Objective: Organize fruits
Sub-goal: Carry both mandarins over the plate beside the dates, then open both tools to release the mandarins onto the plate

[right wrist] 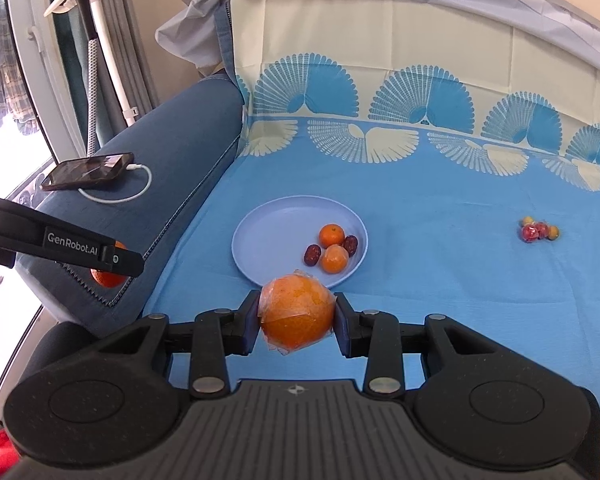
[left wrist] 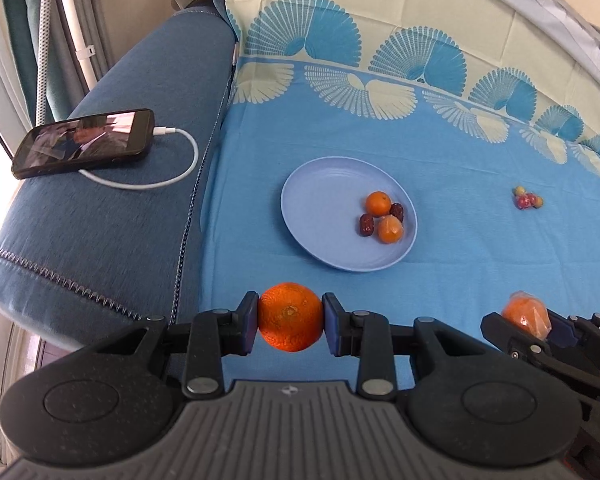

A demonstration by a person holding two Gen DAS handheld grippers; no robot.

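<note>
My left gripper [left wrist: 290,317] is shut on a bare orange [left wrist: 290,316] and holds it above the blue cloth, in front of the pale blue plate [left wrist: 320,208]. My right gripper [right wrist: 297,317] is shut on a plastic-wrapped orange [right wrist: 296,316] just before the plate's near rim [right wrist: 260,240]. The plate holds two small oranges [left wrist: 378,203] and two dark red dates [left wrist: 366,225]. The right gripper with its wrapped orange also shows in the left wrist view [left wrist: 526,317]. The left gripper shows at the left of the right wrist view [right wrist: 112,258].
A small cluster of red and yellow fruits [left wrist: 526,198] lies on the cloth to the right of the plate. A phone [left wrist: 86,142] with a white charging cable [left wrist: 168,160] lies on the blue sofa arm at the left.
</note>
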